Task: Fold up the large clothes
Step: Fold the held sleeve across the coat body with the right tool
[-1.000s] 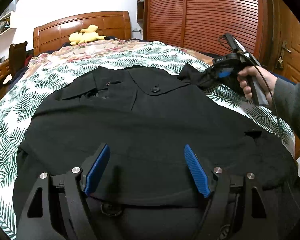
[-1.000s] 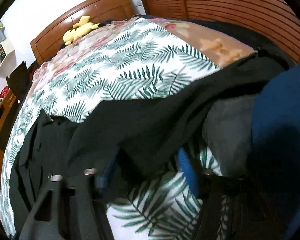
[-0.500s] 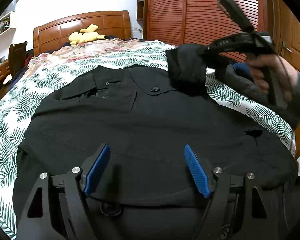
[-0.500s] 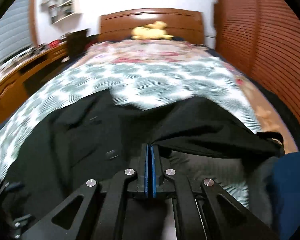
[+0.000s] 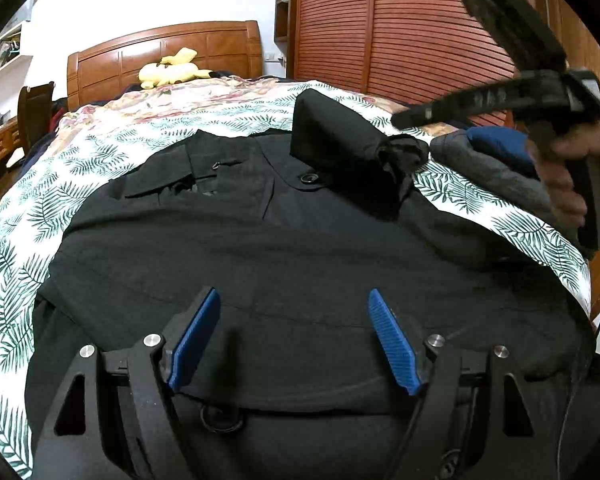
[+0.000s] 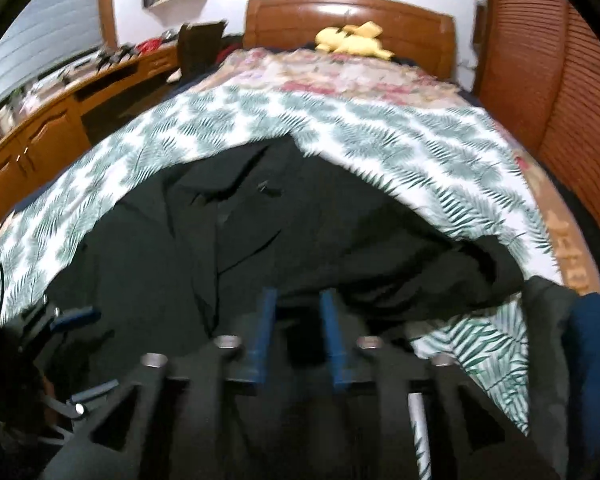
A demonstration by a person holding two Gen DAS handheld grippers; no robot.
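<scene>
Coat (image 5: 284,248) (black) flat on bed (image 5: 28,208), left claw (image 5: 294,340) spread wide, right claw (image 6: 296,336) parted, sleeve (image 5: 340,148) folded inward

The right wrist view is motion-blurred: the desk (image 6: 80,92) clutter along the bed's left side cannot be made out. The black coat's (image 5: 284,248) hem is cut off by the left wrist picture's lower edge behind the left gripper (image 5: 294,340). The right gripper's (image 5: 400,122) fingertips smear against the sleeve (image 5: 356,152), so contact cannot be told.
</scene>
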